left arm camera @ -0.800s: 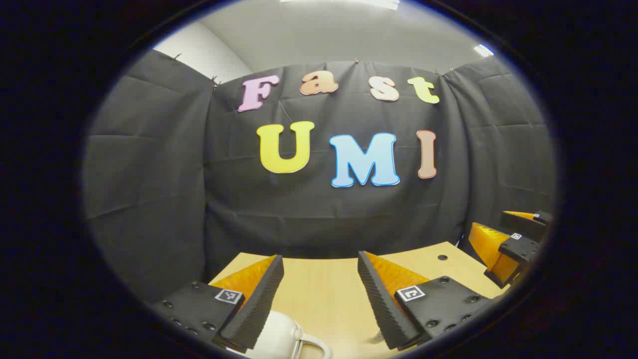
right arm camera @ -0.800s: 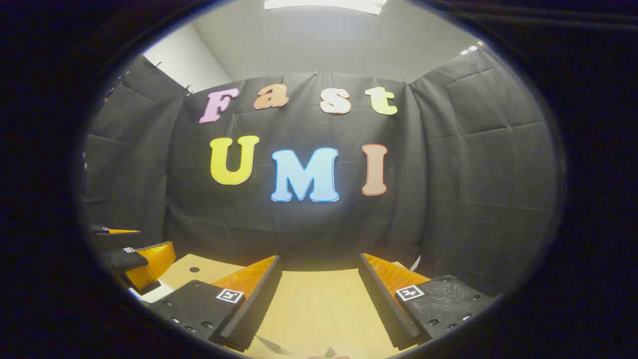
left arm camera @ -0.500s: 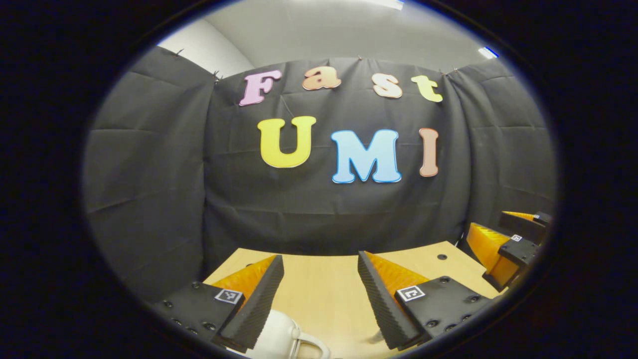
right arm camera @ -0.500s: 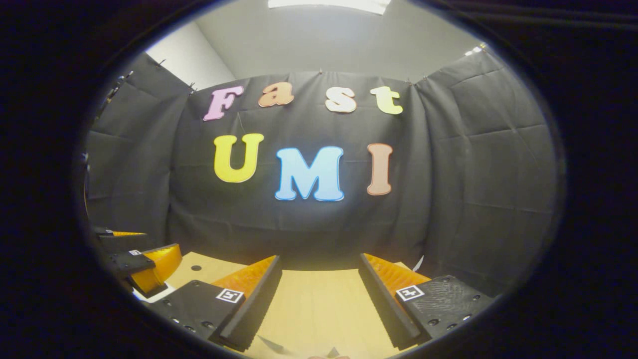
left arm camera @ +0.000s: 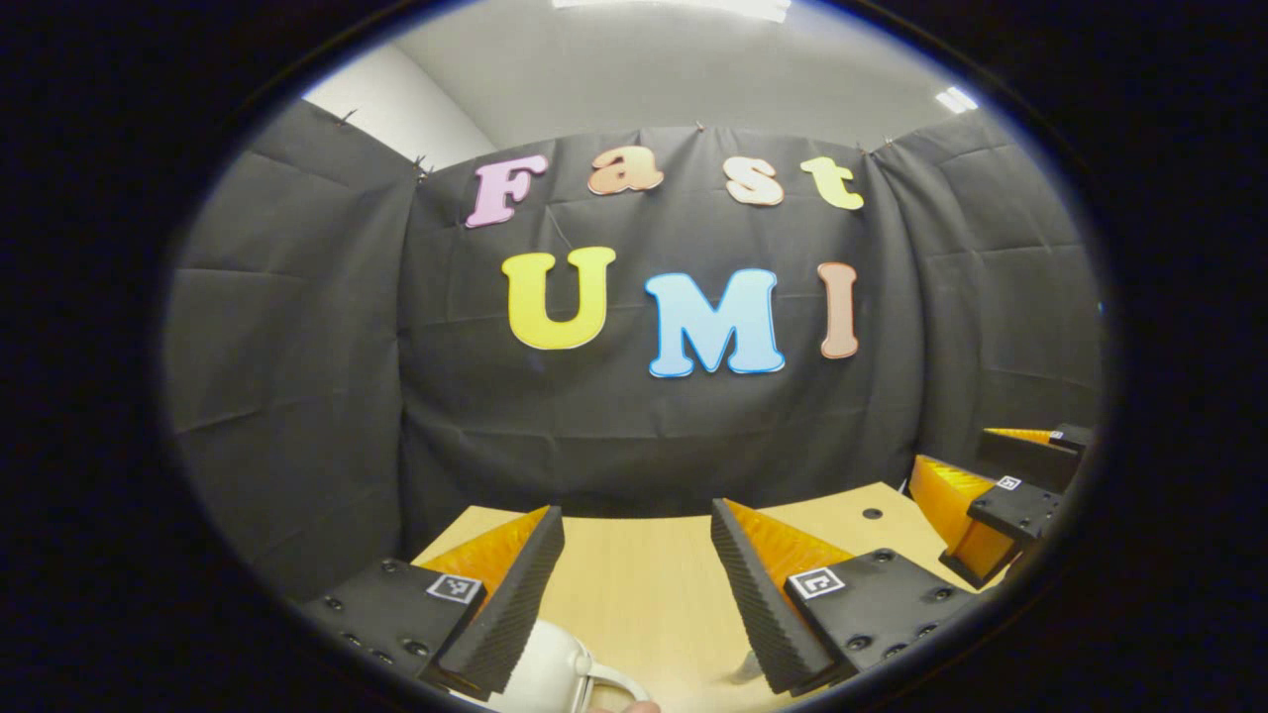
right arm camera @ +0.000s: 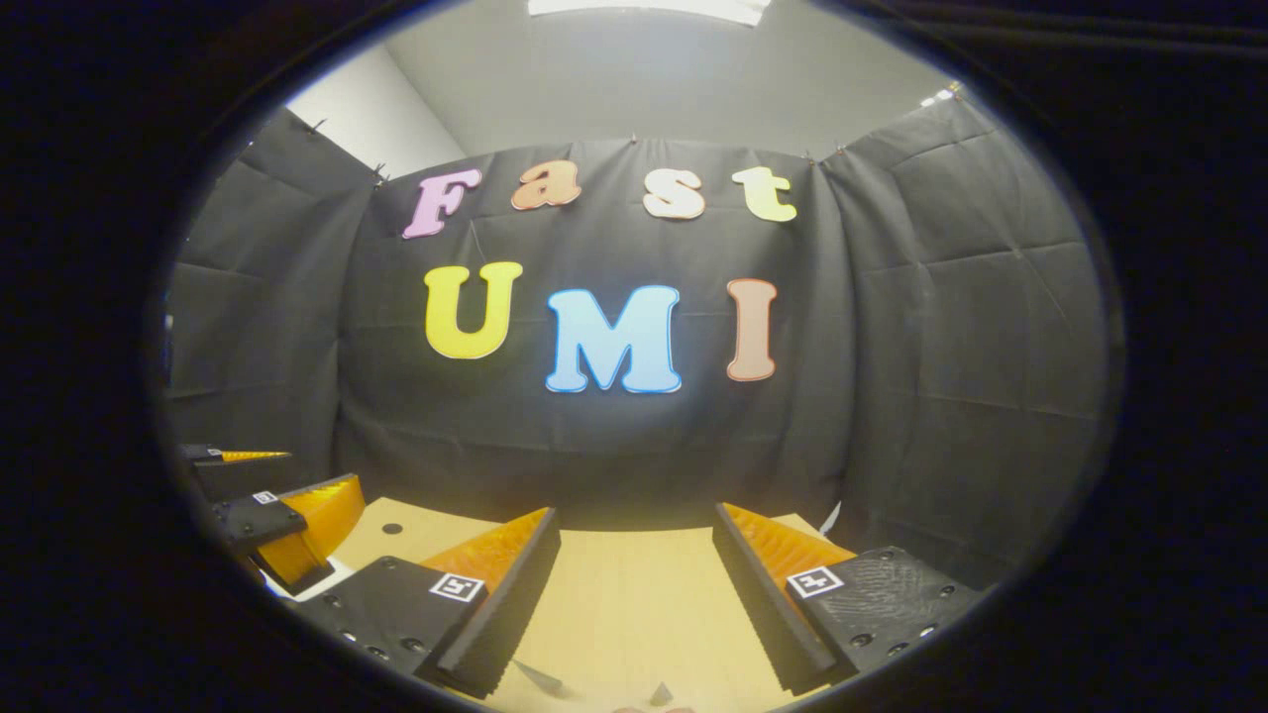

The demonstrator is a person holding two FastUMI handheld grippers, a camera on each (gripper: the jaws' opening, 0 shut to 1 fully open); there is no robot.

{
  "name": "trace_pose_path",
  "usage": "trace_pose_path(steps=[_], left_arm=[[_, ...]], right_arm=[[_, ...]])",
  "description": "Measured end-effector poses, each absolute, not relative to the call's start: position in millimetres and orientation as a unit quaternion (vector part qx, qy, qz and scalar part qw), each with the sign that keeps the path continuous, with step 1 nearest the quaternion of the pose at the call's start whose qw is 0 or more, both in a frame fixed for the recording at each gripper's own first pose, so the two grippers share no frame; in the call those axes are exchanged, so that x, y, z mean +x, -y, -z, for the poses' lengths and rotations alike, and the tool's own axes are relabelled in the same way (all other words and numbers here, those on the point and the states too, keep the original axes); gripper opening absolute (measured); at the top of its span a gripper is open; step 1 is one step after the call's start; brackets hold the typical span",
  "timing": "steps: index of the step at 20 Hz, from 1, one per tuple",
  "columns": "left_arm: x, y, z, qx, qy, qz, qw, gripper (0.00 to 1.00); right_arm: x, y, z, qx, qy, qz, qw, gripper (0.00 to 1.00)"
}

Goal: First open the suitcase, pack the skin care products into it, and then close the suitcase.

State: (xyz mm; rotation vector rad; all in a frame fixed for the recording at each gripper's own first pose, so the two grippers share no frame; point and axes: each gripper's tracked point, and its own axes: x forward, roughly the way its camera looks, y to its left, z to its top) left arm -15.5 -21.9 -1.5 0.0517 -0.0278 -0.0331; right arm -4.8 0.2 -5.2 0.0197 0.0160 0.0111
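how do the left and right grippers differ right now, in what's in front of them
The left gripper has a white mug-like item low by its own left finger; the right gripper has bare wooden table between its fingers, with small dark scraps at the bottom edge. From the left gripper view the other gripper sits off to the right; from the right gripper view, off to the left. Both are open, hold nothing and face the black cloth wall.

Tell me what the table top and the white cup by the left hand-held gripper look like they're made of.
The table top looks like light wood or wood-look laminate: pale tan, faint straight grain, matte, with a small dark round hole near its far right corner. The white cup looks like glazed ceramic, maybe plastic: smooth off-white body and looped handle with a soft sheen. It sits low by the left hand-held gripper.
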Motion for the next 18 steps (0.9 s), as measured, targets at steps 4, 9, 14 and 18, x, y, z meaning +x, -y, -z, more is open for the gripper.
trace_pose_path(steps=[4, 9, 14, 18], left_arm=[[-16, 22, 36, 0.059, -0.034, 0.006, 0.998, 0.96], [-19, 11, 138, 0.069, -0.16, -0.009, 0.985, 0.96], [-31, -3, 249, 0.086, -0.283, -0.017, 0.955, 0.97], [-45, -2, 318, 0.055, -0.369, -0.015, 0.928, 0.99]], right_arm=[[-19, 13, 13, 0.012, -0.015, 0.01, 1.0, 0.94], [-38, 32, 28, 0.012, -0.034, 0.035, 0.999, 0.94], [-54, 55, 46, 0.001, -0.065, 0.058, 0.996, 0.94], [-66, 64, 57, 0.0, -0.086, 0.066, 0.994, 0.94]])
